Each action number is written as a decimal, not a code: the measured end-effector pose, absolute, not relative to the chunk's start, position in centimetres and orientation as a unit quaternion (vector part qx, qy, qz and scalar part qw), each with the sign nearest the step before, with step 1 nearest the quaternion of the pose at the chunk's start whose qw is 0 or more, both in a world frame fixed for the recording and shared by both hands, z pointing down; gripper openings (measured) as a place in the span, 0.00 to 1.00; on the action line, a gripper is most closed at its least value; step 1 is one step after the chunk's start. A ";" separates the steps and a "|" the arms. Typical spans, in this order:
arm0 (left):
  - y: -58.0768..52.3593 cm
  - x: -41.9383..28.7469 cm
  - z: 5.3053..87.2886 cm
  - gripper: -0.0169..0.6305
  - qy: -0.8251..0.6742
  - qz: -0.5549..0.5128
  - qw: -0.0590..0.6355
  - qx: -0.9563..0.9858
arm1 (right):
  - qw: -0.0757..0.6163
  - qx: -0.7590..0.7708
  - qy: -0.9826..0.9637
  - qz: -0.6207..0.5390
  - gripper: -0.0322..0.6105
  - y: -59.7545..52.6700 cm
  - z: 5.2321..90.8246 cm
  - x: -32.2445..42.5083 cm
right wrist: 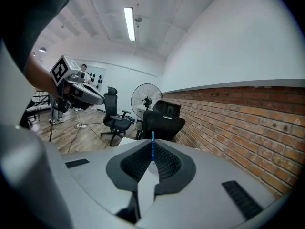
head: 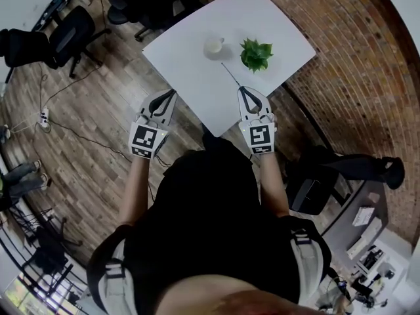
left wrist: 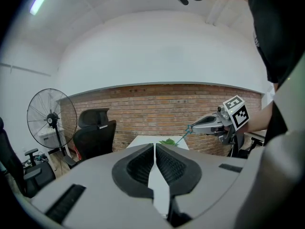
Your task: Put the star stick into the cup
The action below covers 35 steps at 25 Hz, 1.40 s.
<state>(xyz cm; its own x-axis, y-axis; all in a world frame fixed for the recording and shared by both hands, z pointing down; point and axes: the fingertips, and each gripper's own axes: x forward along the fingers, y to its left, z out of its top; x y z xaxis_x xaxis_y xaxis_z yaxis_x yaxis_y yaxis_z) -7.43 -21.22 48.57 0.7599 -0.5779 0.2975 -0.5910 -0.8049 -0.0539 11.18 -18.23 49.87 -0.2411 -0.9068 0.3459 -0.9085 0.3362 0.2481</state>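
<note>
A thin blue star stick [head: 231,75] is pinched in my right gripper [head: 243,88], which is shut on it above the near edge of the white table [head: 190,77]. In the right gripper view the stick [right wrist: 152,147] rises straight up from between the closed jaws. From the left gripper view its star end [left wrist: 189,127] points away from the right gripper [left wrist: 194,125]. The white cup [head: 213,46] stands farther along the table, left of the stick's tip. My left gripper [head: 172,92] hovers off the table's left edge, shut and holding nothing [left wrist: 155,145].
A small green potted plant [head: 256,54] stands to the right of the cup. Black office chairs [head: 72,35] and a standing fan [left wrist: 50,120] stand on the wooden floor to the left. A brick wall [head: 354,64] runs along the right side.
</note>
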 end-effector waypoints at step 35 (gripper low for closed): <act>-26.2 -6.2 48.4 0.07 -0.435 0.177 0.028 0.882 | 0.233 0.465 -0.854 -0.016 0.06 -29.7 55.0 14.3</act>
<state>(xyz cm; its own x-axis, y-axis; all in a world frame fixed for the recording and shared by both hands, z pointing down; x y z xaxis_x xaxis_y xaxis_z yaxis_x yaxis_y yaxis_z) -6.18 -26.20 48.42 0.5589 -0.7576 0.3370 -0.7777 -0.6200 -0.1039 14.27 -29.67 54.95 -0.4582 -0.8019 0.3833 -0.7873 0.5663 0.2436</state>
